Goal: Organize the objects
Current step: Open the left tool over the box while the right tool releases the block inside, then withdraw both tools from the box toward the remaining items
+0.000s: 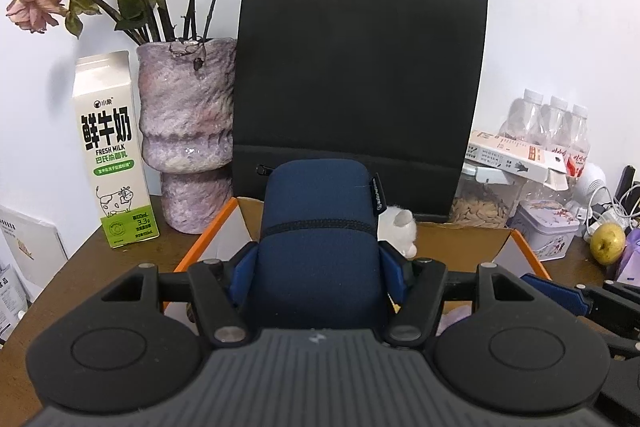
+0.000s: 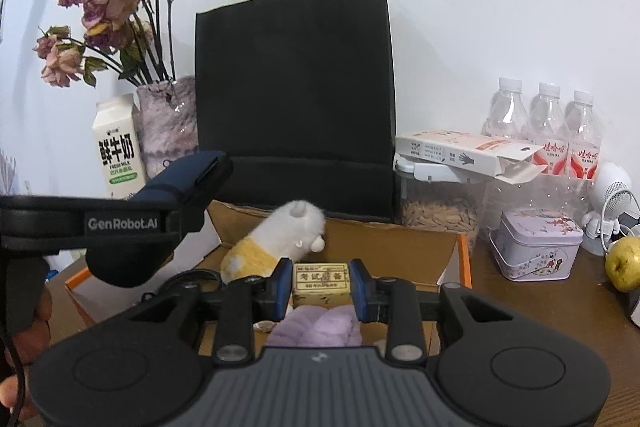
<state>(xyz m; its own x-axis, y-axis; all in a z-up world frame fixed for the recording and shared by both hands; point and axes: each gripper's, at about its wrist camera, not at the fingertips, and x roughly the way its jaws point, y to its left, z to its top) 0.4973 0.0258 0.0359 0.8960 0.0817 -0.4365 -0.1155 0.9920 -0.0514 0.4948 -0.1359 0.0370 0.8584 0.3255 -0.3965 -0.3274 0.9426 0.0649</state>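
Fabric, navy and softly padded, fills the left gripper (image 1: 318,267): its blue pads press both sides of a rounded zippered pouch (image 1: 320,227), which stands up between them with a dark zip line running across its middle. Just beyond and below that gripper lies an open cardboard box (image 1: 460,239) with orange edges, and a fluffy white plush toy (image 1: 400,227) peeks out beside the pouch's right flank. The right gripper (image 2: 322,287) is clamped on a small, flat yellowish box (image 2: 322,285) printed with dark characters, held level between its pads over the carton. Directly beneath it sits a lumpy lilac plush (image 2: 320,327), and ahead to its left the white-and-yellow toy lies tilted inside. Farther ahead of both grippers stands a matte black paper bag (image 2: 292,99) with thin cord handles. Left of it are a rough, mottled purple vase (image 1: 186,135) of dried roses and a glossy milk carton (image 1: 110,155); to the right, clear plastic bottles (image 2: 548,123), a decorated tin (image 2: 536,247) and a yellow-green pear (image 2: 622,267).
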